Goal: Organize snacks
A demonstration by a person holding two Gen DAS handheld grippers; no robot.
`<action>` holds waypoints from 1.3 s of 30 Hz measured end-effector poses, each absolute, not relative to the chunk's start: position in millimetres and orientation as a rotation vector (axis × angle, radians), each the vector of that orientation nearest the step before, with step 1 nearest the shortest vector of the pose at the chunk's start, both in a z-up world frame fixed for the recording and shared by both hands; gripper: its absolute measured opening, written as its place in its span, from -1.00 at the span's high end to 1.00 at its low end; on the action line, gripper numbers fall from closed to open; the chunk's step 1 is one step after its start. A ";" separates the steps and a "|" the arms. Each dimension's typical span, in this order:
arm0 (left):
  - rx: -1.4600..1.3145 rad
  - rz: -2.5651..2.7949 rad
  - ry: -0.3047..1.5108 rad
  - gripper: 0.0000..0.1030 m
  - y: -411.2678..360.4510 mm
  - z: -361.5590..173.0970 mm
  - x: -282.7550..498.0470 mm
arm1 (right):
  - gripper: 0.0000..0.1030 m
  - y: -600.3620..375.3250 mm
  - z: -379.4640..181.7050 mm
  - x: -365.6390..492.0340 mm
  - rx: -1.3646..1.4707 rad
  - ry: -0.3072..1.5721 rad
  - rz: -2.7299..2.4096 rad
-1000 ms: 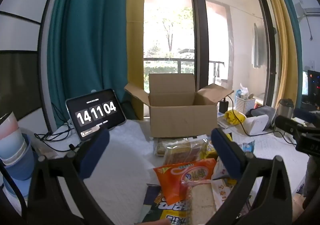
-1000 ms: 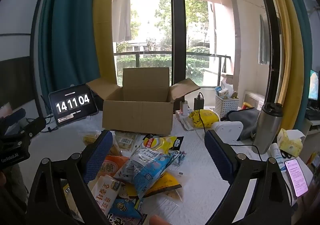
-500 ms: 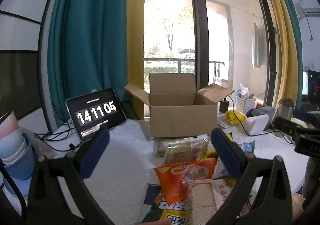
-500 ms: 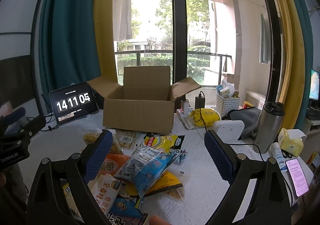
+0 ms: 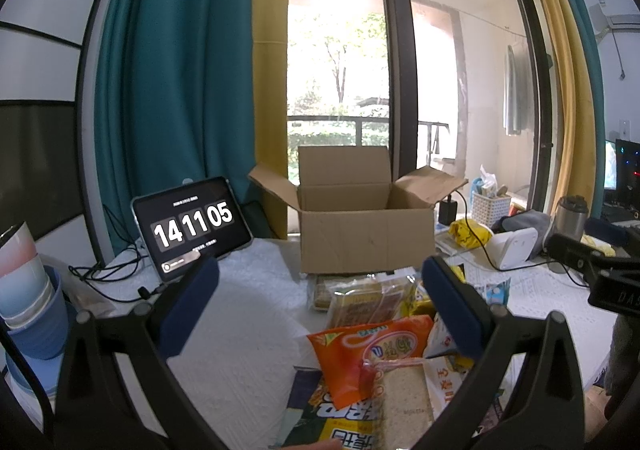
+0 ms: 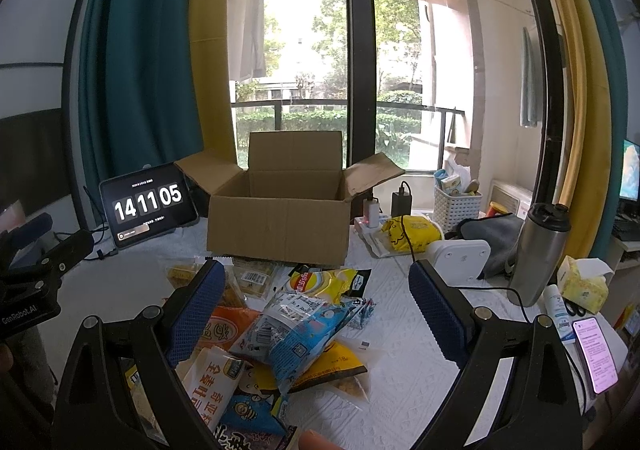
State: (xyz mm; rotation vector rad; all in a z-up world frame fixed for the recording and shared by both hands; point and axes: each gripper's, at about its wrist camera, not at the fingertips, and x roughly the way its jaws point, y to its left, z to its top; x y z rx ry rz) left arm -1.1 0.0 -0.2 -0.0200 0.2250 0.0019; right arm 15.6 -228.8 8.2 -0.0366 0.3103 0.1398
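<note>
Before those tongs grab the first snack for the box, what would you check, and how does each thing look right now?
1. Brown cardboard box flaps open: ok.
2. Left tongs open, holding nothing: ok.
3. Right tongs open, holding nothing: ok.
4. Blue-and-white plastic snack bag on top of the pile, between the right tongs' fingers: ok.
5. Box inside free of other things: cannot tell, its floor is hidden.
6. Black cable beside the box, apart from the snacks: ok.
</note>
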 end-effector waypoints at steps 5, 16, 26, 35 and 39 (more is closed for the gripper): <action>-0.019 0.001 0.226 -0.99 -0.2 -0.1 -1.0 | -0.84 -228.4 7.9 15.7 -0.037 0.312 0.140; 0.010 -0.031 0.266 -0.99 -0.9 -9.4 20.4 | -0.84 -238.1 1.9 25.8 -0.012 0.334 0.141; 0.209 -0.205 0.458 -0.98 -19.0 -37.9 123.4 | -0.85 -249.3 -58.0 100.3 0.142 0.585 0.214; 0.253 -0.351 0.623 -0.42 -35.1 -79.1 173.1 | -0.51 -236.2 -88.5 126.0 0.204 0.695 0.279; 0.288 -0.332 0.611 -0.19 -43.0 -80.6 180.1 | -0.29 -228.1 -87.4 124.5 0.157 0.705 0.294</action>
